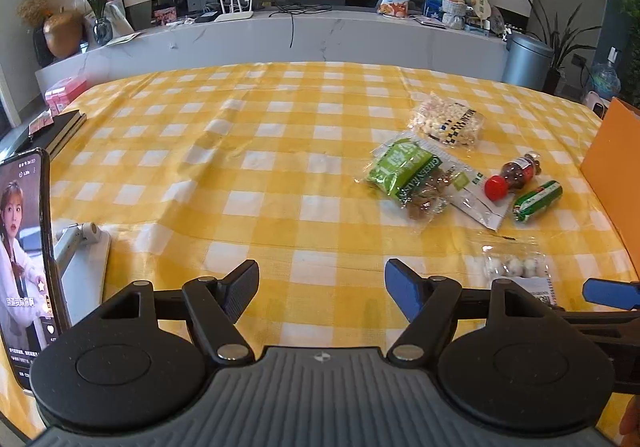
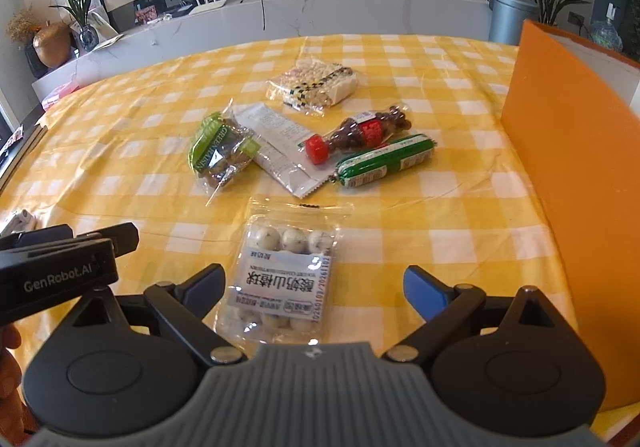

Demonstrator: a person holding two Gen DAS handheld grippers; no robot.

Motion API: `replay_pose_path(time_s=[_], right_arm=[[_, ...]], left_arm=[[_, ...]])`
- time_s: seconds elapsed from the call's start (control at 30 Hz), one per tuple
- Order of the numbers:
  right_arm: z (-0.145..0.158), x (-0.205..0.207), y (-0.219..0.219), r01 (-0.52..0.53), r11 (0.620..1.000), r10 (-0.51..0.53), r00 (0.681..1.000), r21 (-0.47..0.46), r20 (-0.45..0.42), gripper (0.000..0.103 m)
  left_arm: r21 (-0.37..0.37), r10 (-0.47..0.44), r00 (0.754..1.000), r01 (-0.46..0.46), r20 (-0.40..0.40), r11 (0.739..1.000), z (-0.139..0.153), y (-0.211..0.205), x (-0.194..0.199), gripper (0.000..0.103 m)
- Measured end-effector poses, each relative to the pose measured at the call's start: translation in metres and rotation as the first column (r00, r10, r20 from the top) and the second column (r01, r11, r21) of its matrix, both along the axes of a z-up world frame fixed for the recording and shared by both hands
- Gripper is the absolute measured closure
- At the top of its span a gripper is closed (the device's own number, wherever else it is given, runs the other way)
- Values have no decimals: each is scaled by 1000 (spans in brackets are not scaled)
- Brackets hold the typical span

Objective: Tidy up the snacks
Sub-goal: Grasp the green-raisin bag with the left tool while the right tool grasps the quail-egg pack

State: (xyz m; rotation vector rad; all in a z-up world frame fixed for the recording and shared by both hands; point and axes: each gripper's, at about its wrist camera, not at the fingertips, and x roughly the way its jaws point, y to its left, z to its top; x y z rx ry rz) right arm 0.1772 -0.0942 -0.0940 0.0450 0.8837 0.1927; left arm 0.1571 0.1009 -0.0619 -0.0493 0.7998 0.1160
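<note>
On the checked cloth [image 2: 120, 135] | right gripper [image 2: 314, 287] jaws spread wide, ball pack [image 2: 286, 275] lying between them, unpressed | left gripper [image 1: 320, 287] released, over bare cloth | raisin bag [image 2: 222, 149], sachet [image 2: 280, 151], bottle [image 2: 360, 135], sausage [image 2: 386, 161], puffed pack [image 2: 314, 85] farther | orange box [image 2: 580, 175] right
</note>
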Motion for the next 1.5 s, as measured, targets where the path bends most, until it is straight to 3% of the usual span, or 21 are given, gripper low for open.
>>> replay_pose_path(time_s=[0.23, 0.4, 0.53, 0.63, 0.8, 0.93, 1.07, 1.23, 1.4, 1.5], right_arm=[[-13, 3, 12, -28, 998, 28, 1000, -62, 7, 13], [-16, 0, 5, -49, 993, 51, 999, -105, 19, 22], [-16, 5, -12, -16, 995, 18, 1000, -103, 23, 22], [-16, 7, -11, -57, 993, 61, 998, -106, 34, 23], [-14, 9, -3, -125, 986, 133, 989, -112, 62, 44], [-13, 8, -7, -138, 984, 146, 987, -111, 62, 45], [-1, 1, -16, -124, 986, 135, 987, -112, 91, 46], [10, 12, -24, -89, 988, 107, 984, -128, 144, 45], [17, 32, -27, -52, 992, 69, 985, -111, 158, 45], [20, 37, -25, -44, 994, 62, 983, -104, 174, 45]], left_arm=[[-10, -2, 1000, 1, -15, 1000, -8, 0, 7, 20], [-12, -16, 999, 16, -28, 1000, -11, -3, 9, 20], [-30, -32, 999, 32, -16, 999, -12, -7, 10, 20], [-57, -40, 999, 39, -16, 998, -11, -9, 12, 20], [-95, -30, 999, 29, -15, 995, -6, -10, 13, 18], [-169, 1, 1000, -1, 0, 986, -2, -10, 15, 13], [-255, 43, 999, -40, 8, 966, -1, -10, 22, 8], [-367, 135, 990, -113, 34, 923, 9, -8, 37, 8], [-389, 228, 972, -187, 61, 902, 17, -8, 59, 7], [-424, 294, 955, -253, 32, 870, 12, -5, 72, 7]])
